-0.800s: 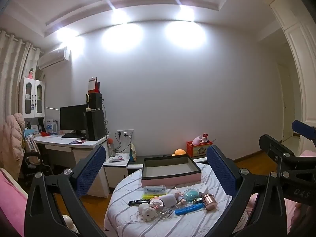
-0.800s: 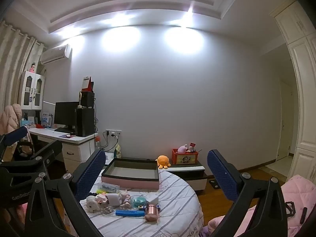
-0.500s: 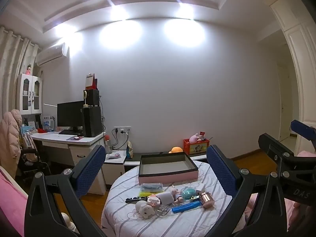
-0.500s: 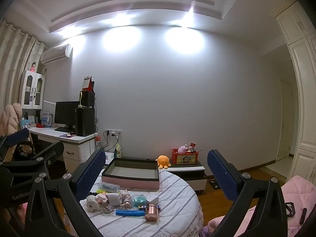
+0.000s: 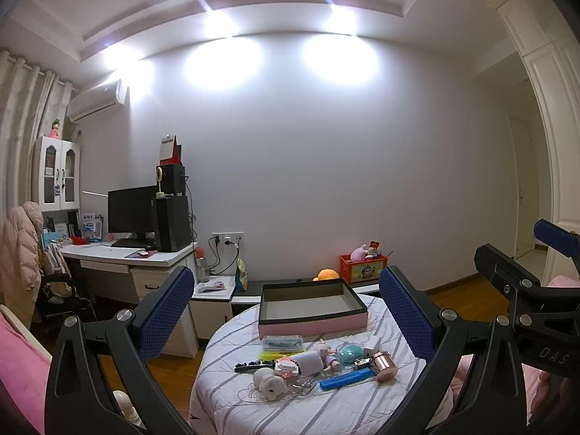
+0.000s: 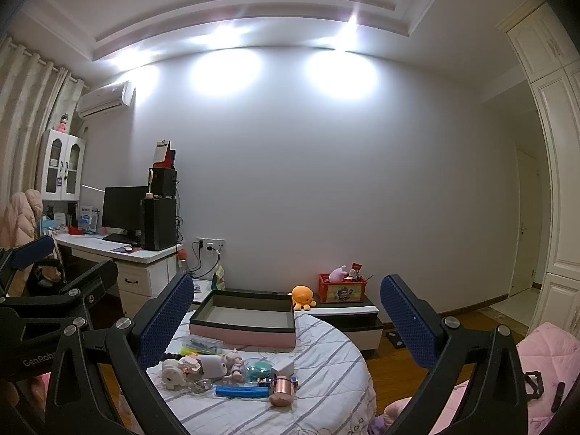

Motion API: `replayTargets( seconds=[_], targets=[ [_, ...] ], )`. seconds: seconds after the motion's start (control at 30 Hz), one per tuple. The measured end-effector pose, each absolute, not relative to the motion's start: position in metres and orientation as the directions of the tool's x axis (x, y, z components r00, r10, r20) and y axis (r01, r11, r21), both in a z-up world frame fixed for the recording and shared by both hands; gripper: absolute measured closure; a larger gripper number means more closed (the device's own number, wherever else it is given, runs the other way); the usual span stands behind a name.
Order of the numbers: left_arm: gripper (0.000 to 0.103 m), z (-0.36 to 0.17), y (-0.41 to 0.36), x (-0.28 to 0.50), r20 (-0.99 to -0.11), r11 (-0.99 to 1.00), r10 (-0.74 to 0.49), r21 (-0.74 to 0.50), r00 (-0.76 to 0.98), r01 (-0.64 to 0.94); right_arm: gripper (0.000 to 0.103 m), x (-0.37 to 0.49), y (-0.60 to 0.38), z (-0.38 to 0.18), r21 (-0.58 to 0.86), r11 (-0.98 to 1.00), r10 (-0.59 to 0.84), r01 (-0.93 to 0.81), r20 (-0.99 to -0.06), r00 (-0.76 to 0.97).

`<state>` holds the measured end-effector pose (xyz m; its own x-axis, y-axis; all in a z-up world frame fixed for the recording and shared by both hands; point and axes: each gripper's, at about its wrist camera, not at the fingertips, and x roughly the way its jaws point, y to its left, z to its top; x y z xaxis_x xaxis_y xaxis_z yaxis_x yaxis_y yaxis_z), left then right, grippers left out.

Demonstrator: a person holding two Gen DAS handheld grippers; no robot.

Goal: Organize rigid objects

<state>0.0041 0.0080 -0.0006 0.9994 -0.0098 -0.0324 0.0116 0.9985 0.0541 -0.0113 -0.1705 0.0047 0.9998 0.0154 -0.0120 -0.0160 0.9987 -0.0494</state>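
Left gripper point(image 5: 286, 308) and right gripper point(image 6: 286, 315) both spread wide, level, nothing between the jaws. Small rigid items (blue bar point(image 5: 345, 379), copper cylinder point(image 5: 385, 361), teal round case point(image 5: 351, 351)) clustered on striped round table point(image 5: 326, 409), just in front of empty pink-sided tray point(image 5: 311, 308).

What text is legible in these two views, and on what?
"DAS": on the right claw's frame, cut off by the picture's edge.
"GenRobo": on the left claw's frame, partly hidden.
"OIO": upside down on the cloth's hem, uncertain.
Red crate, desk packets: print too small to read.
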Motion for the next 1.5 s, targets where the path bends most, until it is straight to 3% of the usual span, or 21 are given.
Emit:
replayTargets(
  seconds=[1.5],
  targets=[
    [0.0,-0.0013,0.0046,-0.0013,-0.017,0.997,0.025,0.078,1.0,-0.024,0.0,-0.0076,-0.169,0.0025,-0.052,0.998,0.03,-0.03,-0.015,0.999]
  ],
)
